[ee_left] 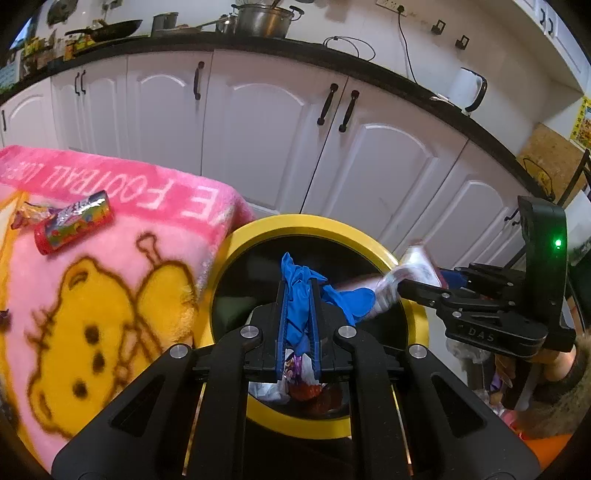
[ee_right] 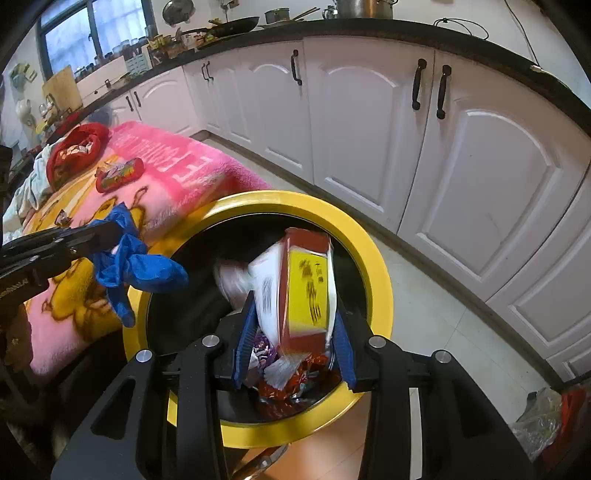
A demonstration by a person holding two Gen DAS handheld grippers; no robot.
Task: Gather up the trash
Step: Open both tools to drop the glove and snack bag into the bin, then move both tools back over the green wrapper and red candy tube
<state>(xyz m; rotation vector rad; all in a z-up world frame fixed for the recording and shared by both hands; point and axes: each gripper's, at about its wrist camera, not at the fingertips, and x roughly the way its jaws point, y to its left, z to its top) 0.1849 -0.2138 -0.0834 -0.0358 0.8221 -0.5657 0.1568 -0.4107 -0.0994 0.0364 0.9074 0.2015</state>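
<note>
Over the yellow-rimmed bin [ee_left: 369, 236], a crumpled blue glove [ee_left: 299, 295]

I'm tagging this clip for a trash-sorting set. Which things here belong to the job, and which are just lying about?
Job:
left tongs shut on blue glove
right tongs shut on red-and-yellow packet
yellow-rimmed bin
candy wrapper on the pink blanket

Lying about:
pots
kettle
</note>
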